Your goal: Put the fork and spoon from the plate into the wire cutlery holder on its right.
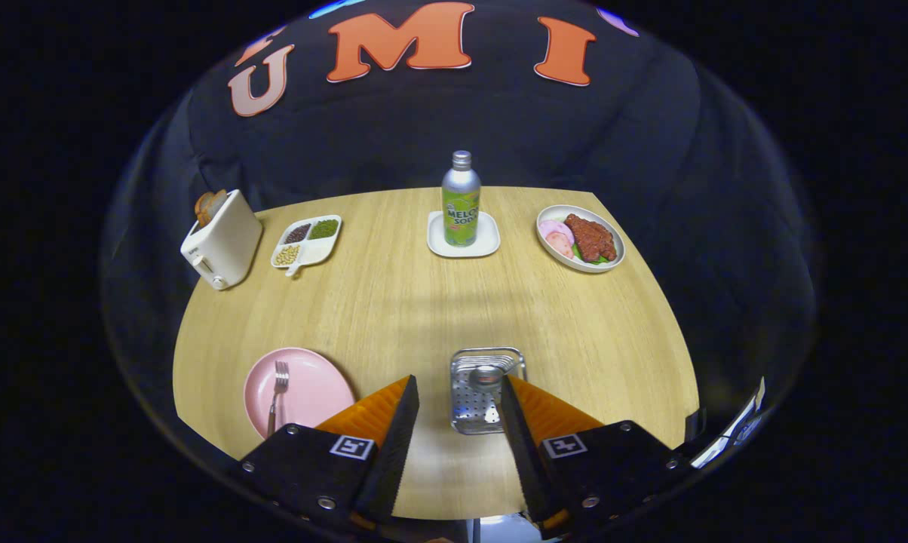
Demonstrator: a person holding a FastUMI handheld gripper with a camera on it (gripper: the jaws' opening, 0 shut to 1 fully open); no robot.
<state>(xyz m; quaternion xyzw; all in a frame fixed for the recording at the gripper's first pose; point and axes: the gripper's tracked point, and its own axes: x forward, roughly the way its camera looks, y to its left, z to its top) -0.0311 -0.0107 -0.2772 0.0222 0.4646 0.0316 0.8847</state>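
Observation:
A pink plate (pixel 314 388) lies on the wooden table just left of my left finger. A fork (pixel 277 392) rests on its left part, tines pointing away from me. The wire cutlery holder (pixel 484 392) stands between my fingers and slightly ahead, close to the right finger. A spoon (pixel 486 375) stands in it, bowl up near its far rim. My gripper (pixel 458 388) is open above the table's near edge, and nothing is held between its fingers.
Further back stand a white toaster (pixel 222 237) with bread at the far left, a divided tray of beans (pixel 308 241), a soda bottle (pixel 461 199) on a white coaster, and a plate of food (pixel 581 237) at the far right.

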